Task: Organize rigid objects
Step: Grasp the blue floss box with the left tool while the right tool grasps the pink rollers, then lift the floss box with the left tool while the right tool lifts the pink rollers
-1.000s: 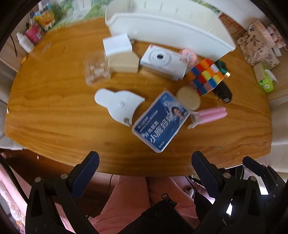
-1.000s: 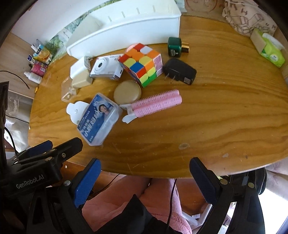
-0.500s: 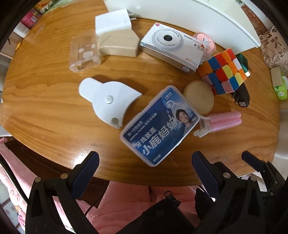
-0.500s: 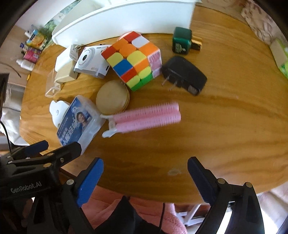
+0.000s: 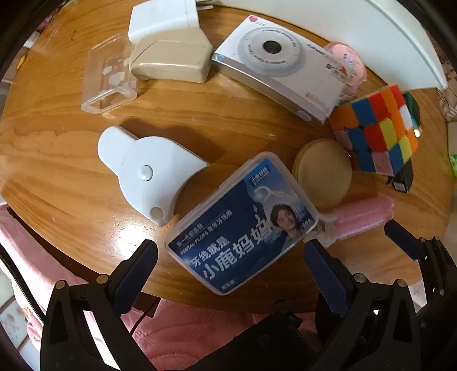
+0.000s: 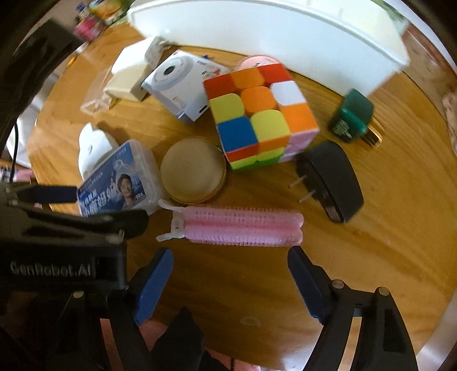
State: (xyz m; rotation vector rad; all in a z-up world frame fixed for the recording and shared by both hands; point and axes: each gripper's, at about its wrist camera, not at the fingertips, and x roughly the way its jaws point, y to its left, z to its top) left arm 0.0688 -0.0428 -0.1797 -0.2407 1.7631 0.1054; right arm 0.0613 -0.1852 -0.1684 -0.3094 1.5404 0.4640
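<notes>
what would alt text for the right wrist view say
The open right gripper hovers above a wooden table, fingers either side of a pink hair roller. Beyond lie a round tan case, a colourful puzzle cube, a black plug adapter and a blue floss box.

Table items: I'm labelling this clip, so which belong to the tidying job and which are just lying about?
Job: blue dental floss box; pink hair roller clip; multicoloured puzzle cube; white toy camera; round tan case; black plug adapter; long white organiser tray.
Lying about: green tissue pack; bottles off the table's far edge.
</notes>
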